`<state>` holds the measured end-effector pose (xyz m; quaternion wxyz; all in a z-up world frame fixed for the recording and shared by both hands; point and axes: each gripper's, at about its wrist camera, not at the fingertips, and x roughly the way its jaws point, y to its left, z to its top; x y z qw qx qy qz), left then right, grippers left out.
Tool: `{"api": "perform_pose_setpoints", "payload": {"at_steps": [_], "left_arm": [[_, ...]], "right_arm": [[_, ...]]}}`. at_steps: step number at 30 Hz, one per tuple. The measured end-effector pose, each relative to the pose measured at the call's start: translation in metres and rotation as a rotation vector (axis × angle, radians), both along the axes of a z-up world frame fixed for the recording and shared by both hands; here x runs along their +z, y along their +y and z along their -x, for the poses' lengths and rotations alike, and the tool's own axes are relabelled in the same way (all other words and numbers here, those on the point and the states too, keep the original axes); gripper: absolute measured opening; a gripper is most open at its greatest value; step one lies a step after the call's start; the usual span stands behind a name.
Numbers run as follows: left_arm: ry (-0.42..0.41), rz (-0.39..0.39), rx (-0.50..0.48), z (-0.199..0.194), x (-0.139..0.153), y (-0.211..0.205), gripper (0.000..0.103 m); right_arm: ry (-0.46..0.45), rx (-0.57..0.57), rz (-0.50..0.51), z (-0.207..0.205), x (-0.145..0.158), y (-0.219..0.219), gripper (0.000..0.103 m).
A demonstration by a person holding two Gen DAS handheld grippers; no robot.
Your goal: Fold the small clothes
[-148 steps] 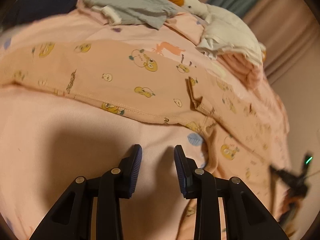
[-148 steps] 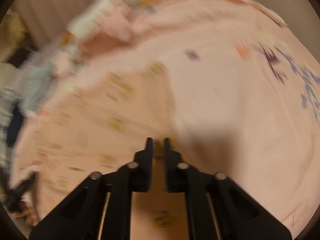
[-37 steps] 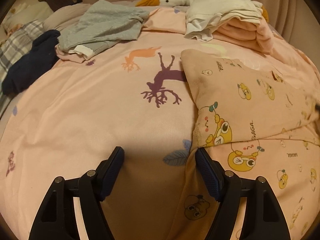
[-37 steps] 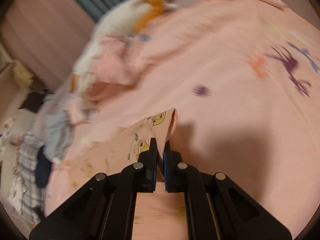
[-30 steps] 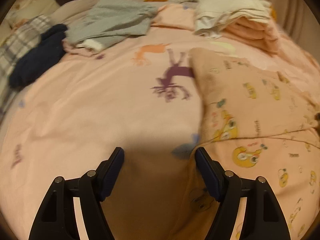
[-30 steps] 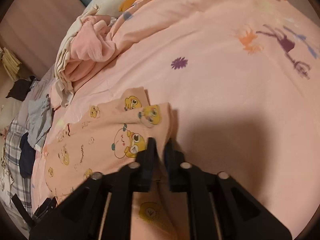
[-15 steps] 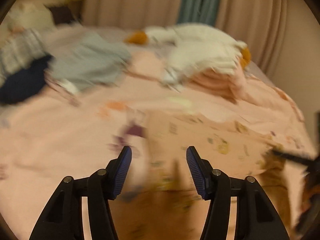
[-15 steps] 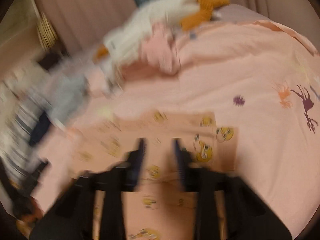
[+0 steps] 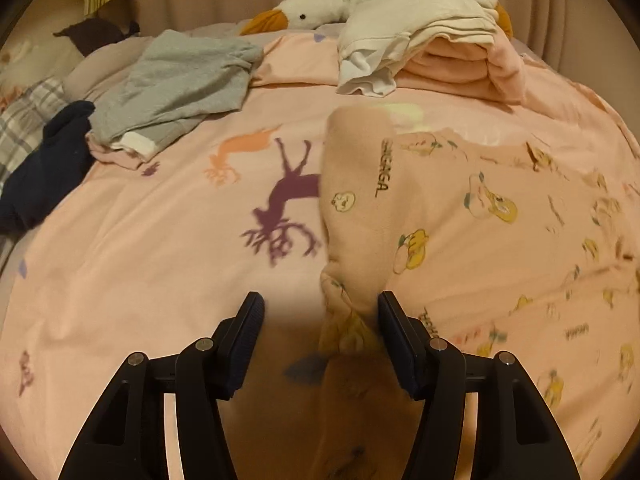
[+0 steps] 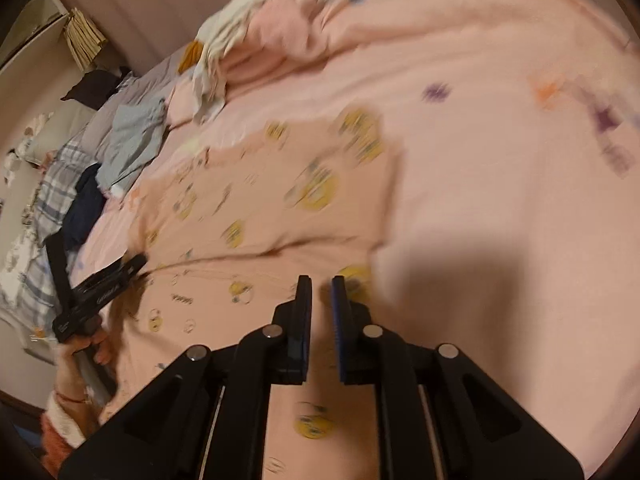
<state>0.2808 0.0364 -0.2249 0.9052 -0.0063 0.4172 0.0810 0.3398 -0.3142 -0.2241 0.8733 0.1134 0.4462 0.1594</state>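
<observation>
A peach garment point(image 9: 440, 208) printed with yellow cartoon figures lies folded on the pink bedcover point(image 9: 160, 260). Its left folded edge runs down to my left gripper point(image 9: 320, 320). That gripper's jaws are opening, with the bunched corner of the garment between them beside the right finger point(image 9: 394, 332); the pads do not press on it. In the right wrist view the garment point(image 10: 280, 200) spreads ahead of my right gripper point(image 10: 321, 292). Its jaws are opening from a narrow gap, with nothing held between them. The left gripper point(image 10: 100, 288) shows at the garment's far side, held by a hand point(image 10: 80, 344).
A grey garment point(image 9: 176, 80), a navy one point(image 9: 44, 160) and plaid cloth point(image 9: 24, 120) lie at the back left. A stack of folded white and pink clothes point(image 9: 440, 56) rests against a plush goose point(image 9: 304, 12) at the back. Curtains hang behind the bed.
My right gripper has let go of the garment's corner, which now lies flat, and has drawn back. My left gripper has narrowed and shifted onto the garment's left edge.
</observation>
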Motion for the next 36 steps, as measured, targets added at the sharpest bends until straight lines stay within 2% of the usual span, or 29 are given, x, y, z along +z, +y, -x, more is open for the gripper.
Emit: {"api": "perform_pose_setpoints", "payload": {"at_steps": [3,5,6,9,12,13,15,16,17,18,19,20,21,22,23,25,28,29,30,32,34,36], "left_arm": [[0.021,0.066,0.018,0.006,0.005,0.009,0.061],[0.025,0.096,0.039,0.014,0.021,0.01,0.061],[-0.021,0.097,0.032,0.021,0.034,0.009,0.061],[-0.159,0.061,0.013,0.033,0.07,0.002,0.061],[-0.216,0.012,0.018,0.017,0.081,-0.007,0.066],[-0.201,-0.02,0.031,0.003,0.078,-0.008,0.066],[-0.067,-0.078,0.077,-0.037,0.052,-0.006,0.066],[0.013,-0.065,0.088,-0.055,0.033,-0.001,0.063],[0.052,-0.046,0.093,-0.062,0.022,0.004,0.062],[0.061,-0.027,0.103,-0.068,0.01,0.01,0.062],[0.016,-0.018,0.127,-0.069,0.007,0.017,0.062],[0.013,-0.027,0.195,-0.073,0.003,0.03,0.064],[0.036,0.027,0.241,-0.077,-0.001,0.044,0.078],[0.033,0.14,0.272,-0.075,0.0,0.061,0.079],[0.026,0.218,0.292,-0.07,0.004,0.074,0.079],[0.033,0.333,0.316,-0.051,0.013,0.098,0.078],[0.076,0.397,0.269,-0.013,0.026,0.112,0.078],[0.088,0.434,0.227,0.012,0.028,0.115,0.078],[0.095,0.477,0.196,0.031,0.026,0.115,0.078],[0.123,0.589,0.151,0.077,0.017,0.115,0.078],[0.136,0.671,0.141,0.111,0.006,0.116,0.078],[0.149,0.728,0.122,0.139,-0.007,0.111,0.078]], "right_arm": [[-0.018,-0.037,-0.081,-0.01,0.011,-0.003,0.016],[-0.015,-0.05,-0.137,-0.019,0.012,0.0,0.021],[-0.005,-0.055,-0.158,-0.026,0.009,0.007,0.024],[0.039,-0.03,-0.174,-0.039,-0.001,0.027,0.024],[0.073,0.003,-0.121,-0.05,-0.014,0.053,0.023],[0.078,0.005,-0.093,-0.052,-0.018,0.058,0.023],[0.078,-0.015,0.003,-0.057,-0.033,0.065,0.012],[0.045,-0.009,0.017,-0.053,-0.036,0.066,0.01],[0.022,0.013,0.042,-0.048,-0.036,0.065,0.008],[0.018,0.032,0.076,-0.045,-0.036,0.066,0.005],[0.016,0.043,0.096,-0.042,-0.035,0.064,0.005],[0.02,0.045,0.1,-0.037,-0.035,0.061,0.005],[0.02,0.045,0.099,-0.034,-0.034,0.06,0.005],[0.017,0.05,0.105,-0.032,-0.033,0.059,0.005],[0.006,0.059,0.123,-0.029,-0.032,0.06,0.005],[-0.019,0.075,0.188,-0.019,-0.03,0.063,0.005],[0.003,0.088,0.232,-0.005,-0.028,0.063,0.011],[0.006,0.094,0.232,0.002,-0.025,0.063,0.019],[0.019,0.101,0.222,0.009,-0.022,0.061,0.03],[0.054,0.101,0.164,0.032,-0.015,0.053,0.041],[0.057,0.094,0.096,0.052,-0.007,0.044,0.042],[0.047,0.059,0.009,0.077,0.002,0.027,0.05]]}}
